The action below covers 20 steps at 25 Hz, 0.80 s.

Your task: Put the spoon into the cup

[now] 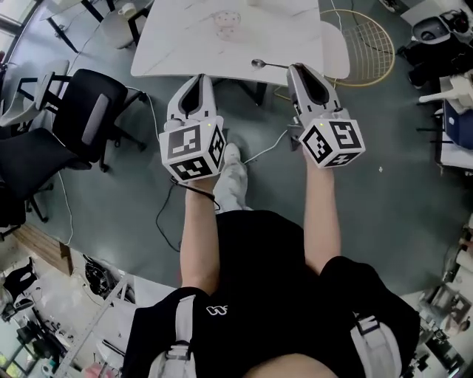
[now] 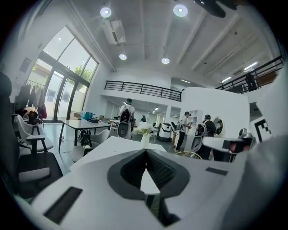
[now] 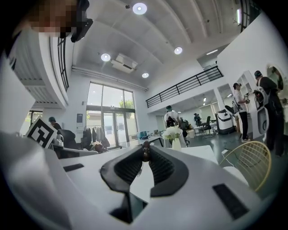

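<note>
In the head view, the right gripper [image 1: 295, 69] pinches the spoon [image 1: 267, 65] by its handle end. The bowl sticks out leftward over the table's [image 1: 177, 44] near edge, probably so it can enter the cup [image 1: 226, 23] bowl-first. The cup stands well apart, toward the far edge, with nothing between it and the spoon. A black chair [image 1: 92, 111] sits off the left edge.

In the left gripper view, the left gripper [image 2: 146, 152] is closed and empty. A vase of white flowers [image 2: 145, 131] shows beyond it.

In the right gripper view, the pads are clamped on the spoon's dark handle tip.
</note>
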Motion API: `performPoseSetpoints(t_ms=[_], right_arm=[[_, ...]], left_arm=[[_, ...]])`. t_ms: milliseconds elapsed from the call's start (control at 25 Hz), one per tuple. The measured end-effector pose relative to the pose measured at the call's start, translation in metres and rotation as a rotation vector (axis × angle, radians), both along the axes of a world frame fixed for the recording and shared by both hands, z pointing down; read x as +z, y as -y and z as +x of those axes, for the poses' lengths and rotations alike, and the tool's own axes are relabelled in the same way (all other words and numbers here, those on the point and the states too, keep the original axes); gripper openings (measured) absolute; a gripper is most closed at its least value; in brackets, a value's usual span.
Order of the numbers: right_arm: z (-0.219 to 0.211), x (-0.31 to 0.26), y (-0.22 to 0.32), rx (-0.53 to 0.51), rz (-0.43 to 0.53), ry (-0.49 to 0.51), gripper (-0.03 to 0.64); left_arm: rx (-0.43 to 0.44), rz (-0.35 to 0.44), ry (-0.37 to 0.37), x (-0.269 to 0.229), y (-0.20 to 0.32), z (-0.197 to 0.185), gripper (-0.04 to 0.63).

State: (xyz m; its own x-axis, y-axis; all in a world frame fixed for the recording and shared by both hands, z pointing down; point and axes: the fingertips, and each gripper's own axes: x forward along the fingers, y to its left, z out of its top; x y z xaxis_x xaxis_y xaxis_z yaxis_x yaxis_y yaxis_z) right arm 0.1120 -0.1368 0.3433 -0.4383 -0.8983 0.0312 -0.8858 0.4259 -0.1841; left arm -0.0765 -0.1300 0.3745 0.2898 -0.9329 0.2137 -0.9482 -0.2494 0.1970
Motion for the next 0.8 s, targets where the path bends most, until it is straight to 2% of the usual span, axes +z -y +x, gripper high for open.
performPoseSetpoints(t_ms=[160, 320, 800], right_arm=[[-0.026, 0.004, 0.057, -0.017, -0.025, -0.041, 0.049], [-0.032, -0.007, 0.096, -0.015, -0.020, -0.082, 0.049], [-0.037, -0.025, 0.148, -0.009, -0.002, -0.113, 0.049]], left_arm=[[0.013, -0.044, -0.042, 0.015, 0.058, -0.016, 0.017], [0.003, -0.070, -0.092, 0.026, 0.100, -0.026, 0.017], [0.016, -0.030, -0.109, 0.009, 0.159, -0.027, 0.017]])
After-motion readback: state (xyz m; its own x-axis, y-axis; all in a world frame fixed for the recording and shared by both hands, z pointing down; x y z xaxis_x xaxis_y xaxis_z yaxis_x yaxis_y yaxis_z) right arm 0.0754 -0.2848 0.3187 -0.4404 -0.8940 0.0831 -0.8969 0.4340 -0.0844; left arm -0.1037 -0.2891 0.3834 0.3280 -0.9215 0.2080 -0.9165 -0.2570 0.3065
